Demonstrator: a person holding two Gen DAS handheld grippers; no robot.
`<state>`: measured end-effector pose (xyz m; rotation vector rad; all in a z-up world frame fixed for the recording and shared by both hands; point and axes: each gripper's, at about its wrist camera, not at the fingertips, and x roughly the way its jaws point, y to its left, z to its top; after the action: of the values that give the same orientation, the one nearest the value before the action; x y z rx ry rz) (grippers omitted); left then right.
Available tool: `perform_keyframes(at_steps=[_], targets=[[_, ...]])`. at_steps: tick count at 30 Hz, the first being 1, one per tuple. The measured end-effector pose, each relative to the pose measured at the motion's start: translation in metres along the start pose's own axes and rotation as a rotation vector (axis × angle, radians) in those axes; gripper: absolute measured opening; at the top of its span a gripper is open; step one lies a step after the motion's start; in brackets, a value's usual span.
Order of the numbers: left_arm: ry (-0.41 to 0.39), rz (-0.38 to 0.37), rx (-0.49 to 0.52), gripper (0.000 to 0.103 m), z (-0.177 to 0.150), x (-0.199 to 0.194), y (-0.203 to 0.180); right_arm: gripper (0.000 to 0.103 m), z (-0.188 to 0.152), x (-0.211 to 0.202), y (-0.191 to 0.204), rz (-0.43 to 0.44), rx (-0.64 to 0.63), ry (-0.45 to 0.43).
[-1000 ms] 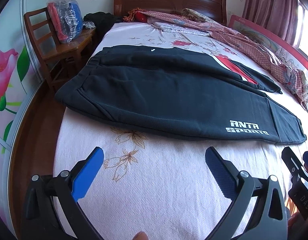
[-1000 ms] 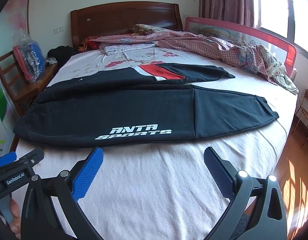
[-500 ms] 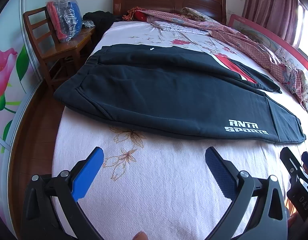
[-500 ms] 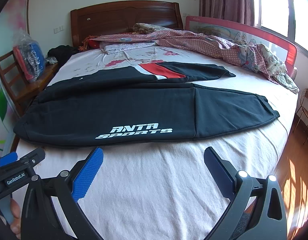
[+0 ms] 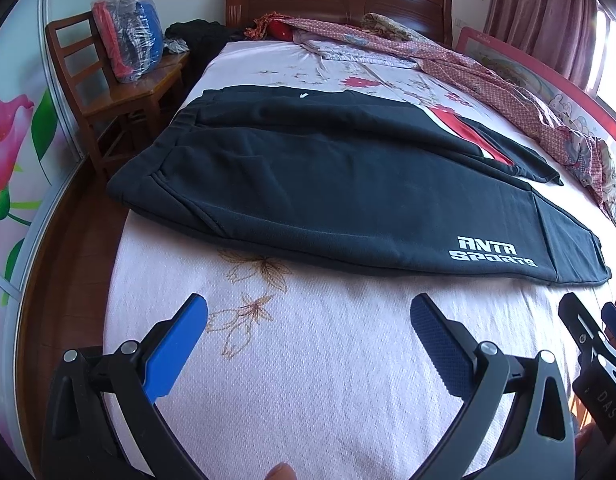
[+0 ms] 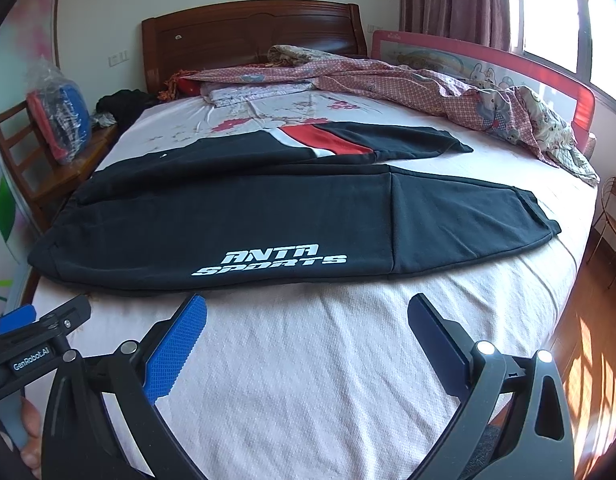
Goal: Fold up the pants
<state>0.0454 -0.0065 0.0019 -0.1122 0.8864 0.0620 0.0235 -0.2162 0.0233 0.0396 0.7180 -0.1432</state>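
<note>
Black sweatpants (image 5: 348, 196) (image 6: 268, 224) with a white "ANTA SPORTS" print and a red and white stripe lie spread flat across the bed, waistband at the left, leg cuffs at the right. The two legs lie apart, the far one angled away. My left gripper (image 5: 308, 320) is open above the bare sheet, short of the near leg's edge and toward the waist end. My right gripper (image 6: 306, 316) is open too, just short of the near leg below the print. Nothing is between either pair of fingers.
The bed (image 5: 308, 380) has a pink floral sheet, a wooden headboard (image 6: 248, 32) and a red side rail (image 6: 488, 64). A crumpled patterned quilt (image 6: 448, 88) lies along the far side. A wooden chair (image 5: 108, 96) holding a plastic bag stands by the bed's left edge.
Both grippers have drifted slightly closer to the pants; both stay open and the pants have not moved.
</note>
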Motion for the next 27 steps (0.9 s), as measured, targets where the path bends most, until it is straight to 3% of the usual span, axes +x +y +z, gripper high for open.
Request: perform_keyframes(at_steps=[27], targets=[[0.009, -0.001, -0.007, 0.101, -0.0031, 0.0013, 0.0011, 0.100, -0.0027, 0.0012, -0.0018, 0.011, 0.009, 0.011]])
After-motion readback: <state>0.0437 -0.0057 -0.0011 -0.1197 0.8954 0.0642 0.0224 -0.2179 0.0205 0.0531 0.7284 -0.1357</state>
